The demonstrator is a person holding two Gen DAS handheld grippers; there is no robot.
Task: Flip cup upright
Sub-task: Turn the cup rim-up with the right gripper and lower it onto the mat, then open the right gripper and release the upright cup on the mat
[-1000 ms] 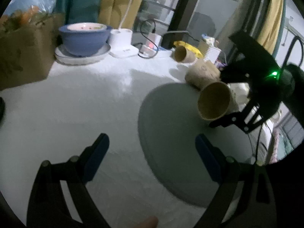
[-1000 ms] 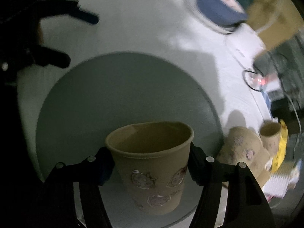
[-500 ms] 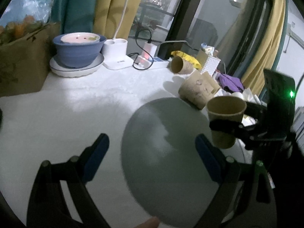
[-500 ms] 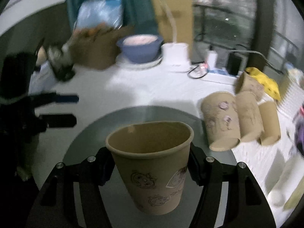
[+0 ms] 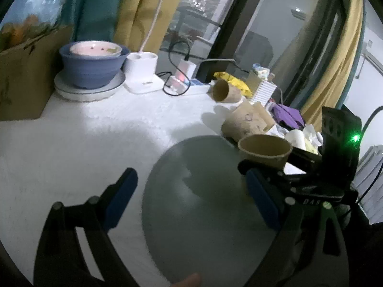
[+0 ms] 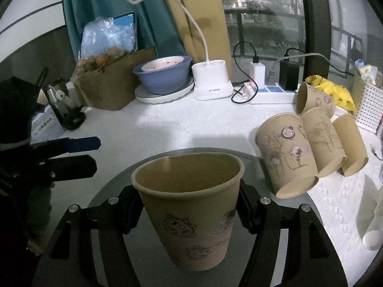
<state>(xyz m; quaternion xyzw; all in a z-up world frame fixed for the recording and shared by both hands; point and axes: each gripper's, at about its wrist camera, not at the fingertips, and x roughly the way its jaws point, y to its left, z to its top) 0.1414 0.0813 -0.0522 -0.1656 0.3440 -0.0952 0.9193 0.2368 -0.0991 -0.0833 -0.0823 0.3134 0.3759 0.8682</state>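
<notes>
My right gripper [image 6: 189, 212] is shut on a brown paper cup [image 6: 191, 205] with cartoon drawings. The cup is upright, mouth up, over a round grey mat [image 6: 115, 191]. In the left wrist view the same cup [image 5: 264, 149] shows at the right, held by the right gripper [image 5: 265, 167] over the mat [image 5: 196, 205]. My left gripper [image 5: 191, 196] is open and empty above the mat's left part. In the right wrist view it [image 6: 79, 153] is at the left.
Several more paper cups [image 6: 308, 143] lie on their sides right of the mat. A blue bowl on plates [image 6: 164, 79], a white lamp base [image 6: 211, 83], a power strip with cables [image 6: 263, 91] and a cardboard box [image 6: 112, 81] stand at the back of the white table [image 6: 167, 129].
My right gripper has turned the cup from tilted on its side to upright and lowered it towards the mat. My left gripper has stayed open and shifted a little.
</notes>
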